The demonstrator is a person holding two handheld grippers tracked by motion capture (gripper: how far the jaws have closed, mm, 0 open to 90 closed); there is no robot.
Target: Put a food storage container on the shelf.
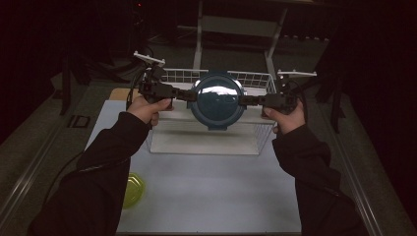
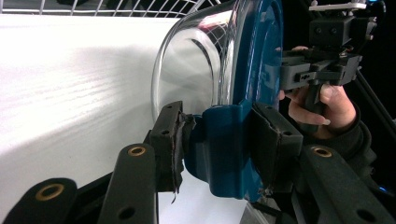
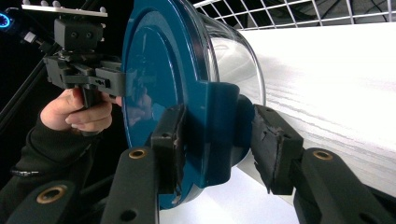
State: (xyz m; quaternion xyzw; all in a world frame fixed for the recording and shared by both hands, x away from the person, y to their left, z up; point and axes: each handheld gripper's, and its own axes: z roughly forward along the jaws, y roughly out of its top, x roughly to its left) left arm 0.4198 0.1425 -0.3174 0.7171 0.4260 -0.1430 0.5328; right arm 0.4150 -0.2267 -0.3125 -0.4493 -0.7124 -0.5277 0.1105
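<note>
While both grippers — left gripper and right gripper — clamp the container by its lid tabs, it hangs lifted over the wire basket — probably midway, not yet set down.

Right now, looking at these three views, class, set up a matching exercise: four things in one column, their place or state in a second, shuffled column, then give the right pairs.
Things
1. round dark-blue lid on a clear bowl
2. yellow-green lid
3. white wire basket
4. left gripper

Place or state
A. lies on the white table near the person's left sleeve
B. stands at the far side of the table, behind the bowl
C. held up between both grippers
D. jaws shut on a blue tab of the lid

Pairs: 1-C, 2-A, 3-B, 4-D
</note>
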